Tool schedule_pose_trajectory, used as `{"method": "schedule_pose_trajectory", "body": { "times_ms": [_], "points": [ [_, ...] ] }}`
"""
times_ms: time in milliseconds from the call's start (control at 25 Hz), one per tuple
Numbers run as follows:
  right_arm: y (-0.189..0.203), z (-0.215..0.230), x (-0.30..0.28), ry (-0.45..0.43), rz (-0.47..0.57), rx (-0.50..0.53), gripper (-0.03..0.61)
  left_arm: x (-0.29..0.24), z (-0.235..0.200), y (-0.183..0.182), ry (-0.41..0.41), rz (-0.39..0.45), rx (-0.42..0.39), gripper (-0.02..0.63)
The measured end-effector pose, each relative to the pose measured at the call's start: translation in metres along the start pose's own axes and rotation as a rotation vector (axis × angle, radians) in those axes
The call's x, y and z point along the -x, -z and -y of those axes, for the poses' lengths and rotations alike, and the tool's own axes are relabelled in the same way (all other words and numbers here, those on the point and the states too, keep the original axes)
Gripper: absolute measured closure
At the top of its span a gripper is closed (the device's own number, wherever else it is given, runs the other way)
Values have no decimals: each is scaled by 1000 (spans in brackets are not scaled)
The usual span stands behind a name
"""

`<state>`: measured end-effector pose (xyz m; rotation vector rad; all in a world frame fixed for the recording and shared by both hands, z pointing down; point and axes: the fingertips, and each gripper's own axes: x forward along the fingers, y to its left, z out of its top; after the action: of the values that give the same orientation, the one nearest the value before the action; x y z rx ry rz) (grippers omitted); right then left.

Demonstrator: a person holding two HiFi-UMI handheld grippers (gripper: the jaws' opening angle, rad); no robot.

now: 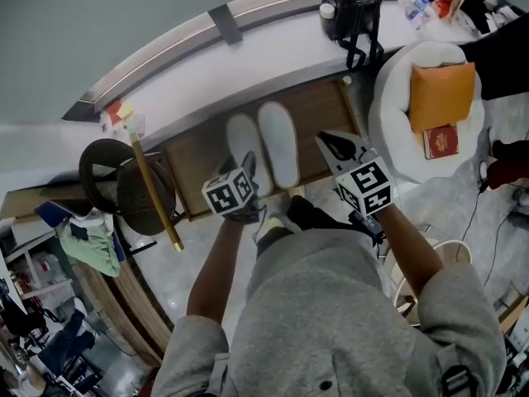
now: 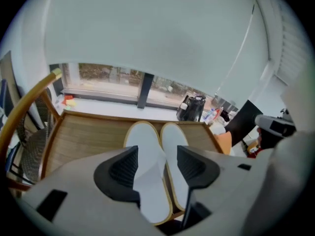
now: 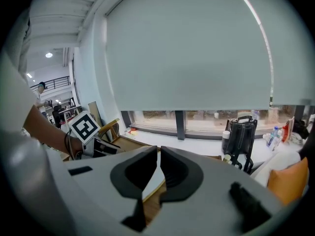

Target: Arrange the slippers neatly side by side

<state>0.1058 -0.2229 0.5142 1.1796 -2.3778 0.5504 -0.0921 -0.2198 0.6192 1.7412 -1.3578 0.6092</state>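
Observation:
Two white slippers with tan rims lie side by side on a low wooden platform (image 1: 198, 151), toes toward the window. In the head view the left slipper (image 1: 240, 141) and the right slipper (image 1: 279, 143) nearly touch. My left gripper (image 1: 250, 169) hovers over the heel of the left slipper, jaws open. In the left gripper view the left slipper (image 2: 146, 154) shows in the gap of the gripper (image 2: 157, 167), apart from the pads; the right slipper (image 2: 171, 137) lies beside it. My right gripper (image 1: 337, 145) is off to the right of the slippers, shut and empty (image 3: 158, 167).
A dark round stool (image 1: 124, 184) and a yellow-handled stick (image 1: 154, 195) stand left of the platform. A black backpack (image 1: 355, 13) sits on the white window ledge. To the right is a white round chair (image 1: 397, 122) with an orange cushion (image 1: 442, 93) and a red book (image 1: 440, 141).

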Motion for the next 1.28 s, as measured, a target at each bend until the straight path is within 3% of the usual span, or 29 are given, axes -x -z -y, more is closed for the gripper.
{"method": "schedule_pose_trajectory", "body": {
  "times_ms": [160, 280, 400, 720, 1280],
  "points": [
    [1, -9, 16, 18, 18, -2, 541, 50, -13, -20, -92, 205, -4, 370],
    [0, -26, 29, 28, 40, 7, 541, 99, -24, -27, -152, 330, -15, 476],
    [-1, -50, 46, 38, 64, 10, 541, 146, -25, -21, -153, 417, -41, 554],
    [3, -126, 97, 44, 119, 24, 541, 244, -8, 24, -88, 494, -173, 598],
    [10, -216, 195, 91, 213, 35, 540, 366, 18, 88, -13, 578, -247, 598]
  ]
}}
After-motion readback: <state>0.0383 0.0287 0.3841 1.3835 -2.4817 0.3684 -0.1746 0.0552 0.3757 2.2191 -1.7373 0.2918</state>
